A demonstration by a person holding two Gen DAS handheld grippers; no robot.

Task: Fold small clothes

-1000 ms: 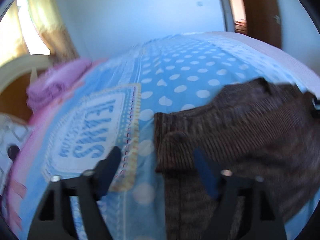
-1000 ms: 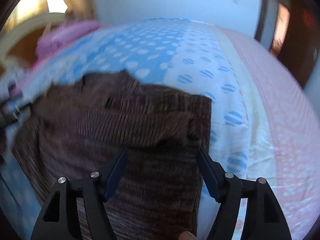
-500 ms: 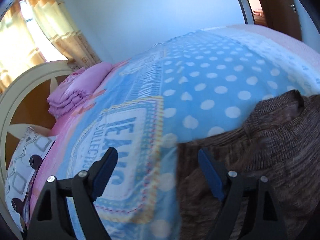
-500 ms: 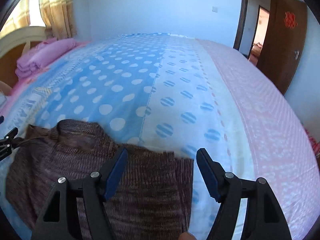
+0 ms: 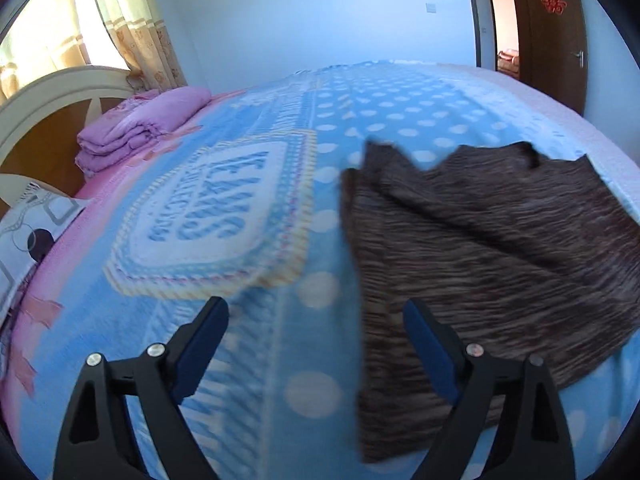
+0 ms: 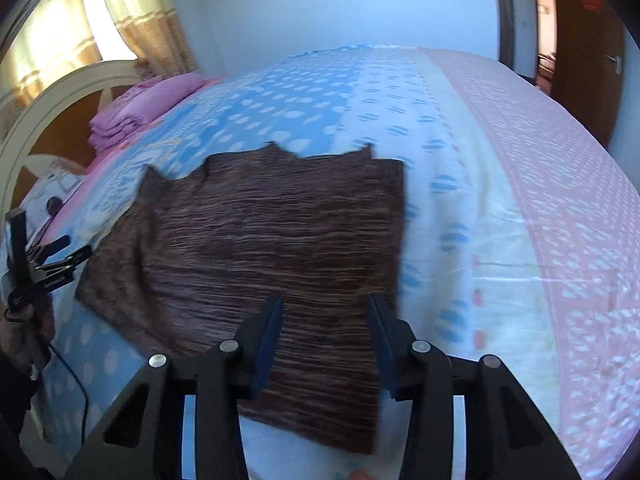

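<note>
A brown knit sweater lies spread flat on the bed. In the left wrist view it fills the right half. My left gripper is open and empty, hovering above the blanket at the sweater's left edge; its right finger is over the sweater's edge. My right gripper is open and empty above the sweater's near right part. The left gripper also shows at the far left of the right wrist view.
The bed carries a blue polka-dot blanket with a lettered patch and a pink sheet on the right. Folded purple bedding and a patterned pillow lie by the headboard. A brown door stands far right.
Both grippers have drawn back and risen from the sweater, which now lies flat and in fuller view. The right gripper's jaws have narrowed but stay open.
</note>
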